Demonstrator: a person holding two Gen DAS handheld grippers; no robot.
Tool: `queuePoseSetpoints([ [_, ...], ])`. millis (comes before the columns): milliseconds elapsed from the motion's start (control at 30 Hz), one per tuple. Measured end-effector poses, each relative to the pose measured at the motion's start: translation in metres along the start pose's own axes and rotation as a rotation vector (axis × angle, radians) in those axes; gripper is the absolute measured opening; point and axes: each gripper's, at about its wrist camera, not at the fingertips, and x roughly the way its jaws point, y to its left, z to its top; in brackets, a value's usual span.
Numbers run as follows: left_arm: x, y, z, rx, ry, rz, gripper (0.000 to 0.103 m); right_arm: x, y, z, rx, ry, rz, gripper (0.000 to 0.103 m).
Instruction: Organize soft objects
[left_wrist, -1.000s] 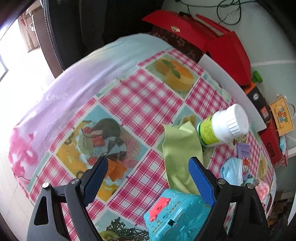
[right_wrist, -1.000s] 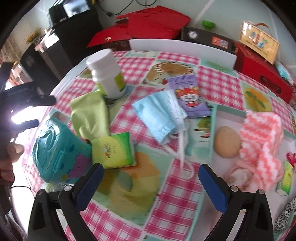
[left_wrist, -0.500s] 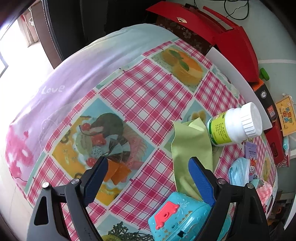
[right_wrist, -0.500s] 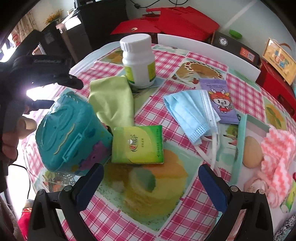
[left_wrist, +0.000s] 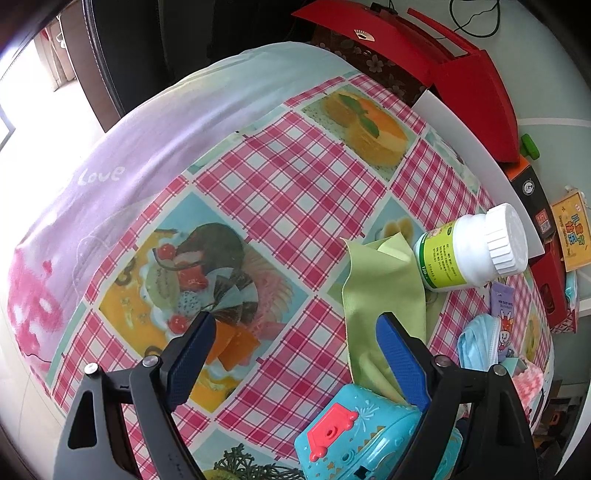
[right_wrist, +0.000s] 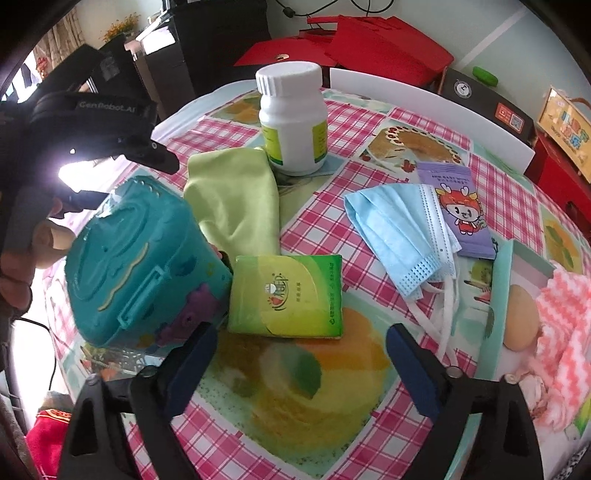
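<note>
Two grippers over the table (right_wrist: 369, 122) right now, both with jaws spread wide and nothing between them. The table's got that pink checkered cloth with fruit and cake pictures on it.

The right gripper (right_wrist: 299, 354) hangs low over a green tissue pack (right_wrist: 286, 295), which lies flat just in front of its fingertips. Touching the pack's left edge is a teal plastic toy box (right_wrist: 144, 262), tilted up on one side. Behind those, a folded light-green cloth (right_wrist: 232, 199) lies flat, with a white pill bottle (right_wrist: 293, 122) standing upright at its far corner. To the right, a blue face mask (right_wrist: 399, 232) lies crumpled with its ear loops trailing toward the gripper, partly overlapping a purple sachet (right_wrist: 461, 210) with a cartoon figure. Far right, a pale tray (right_wrist: 506, 266) holds a beige sponge (right_wrist: 521, 321) and a pink-and-white cloth (right_wrist: 565, 332).

The left gripper (left_wrist: 295, 354) is off to the other side, over a bare patch of tablecloth, with the teal box (left_wrist: 365, 435) under its right finger and the green cloth (left_wrist: 380, 288) just beyond.
</note>
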Motion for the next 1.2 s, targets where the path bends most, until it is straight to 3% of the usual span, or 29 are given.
queuePoseSetpoints([
  [433,0.001,0.001,0.002,0.004,0.002,0.006,0.089,0.002,0.006,0.003,-0.040,-0.024,0.027,0.075],
  [667,0.002,-0.002,0.001,0.006,0.000,0.011,0.089,0.006,0.012,0.000,-0.080,-0.003,0.008,0.072],
  [1200,0.004,-0.002,0.002,0.009,0.003,0.013,0.089,0.000,-0.017,0.001,0.009,-0.004,-0.016,0.071],
])
